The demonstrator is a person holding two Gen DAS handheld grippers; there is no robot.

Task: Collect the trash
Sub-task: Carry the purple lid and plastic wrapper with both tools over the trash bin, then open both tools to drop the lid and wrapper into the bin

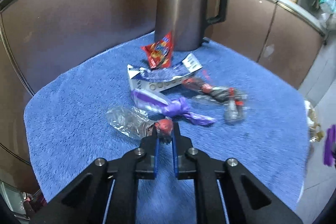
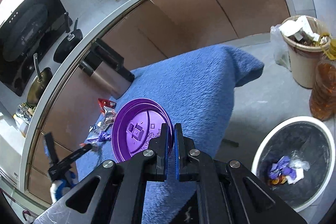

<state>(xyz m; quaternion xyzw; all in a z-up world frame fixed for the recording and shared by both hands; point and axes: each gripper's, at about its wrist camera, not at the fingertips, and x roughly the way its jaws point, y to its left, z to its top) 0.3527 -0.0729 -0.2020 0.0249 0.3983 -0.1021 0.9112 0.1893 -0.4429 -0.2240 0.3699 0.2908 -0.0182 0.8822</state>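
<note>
My left gripper (image 1: 166, 131) is shut on a crinkled clear wrapper with a red twisted end (image 1: 164, 127), just above the blue towel (image 1: 84, 119). Beyond it lie a purple wrapper (image 1: 168, 107), a white and blue carton scrap (image 1: 159, 77), a red snack packet (image 1: 160, 51) and a red and black wrapper (image 1: 218, 91). My right gripper (image 2: 171, 129) is shut on the rim of a purple plastic cup lid (image 2: 138, 129), held above the towel (image 2: 199, 87). A white bin (image 2: 294, 161) with a black liner and some trash stands on the floor to the lower right.
A steel and black jug (image 1: 180, 7) stands at the towel's far edge. Brown cabinet doors (image 1: 73, 14) run behind. A beige full waste bin (image 2: 304, 51) and an oil bottle (image 2: 324, 85) stand on the floor at right. My left gripper shows in the right wrist view (image 2: 63, 161).
</note>
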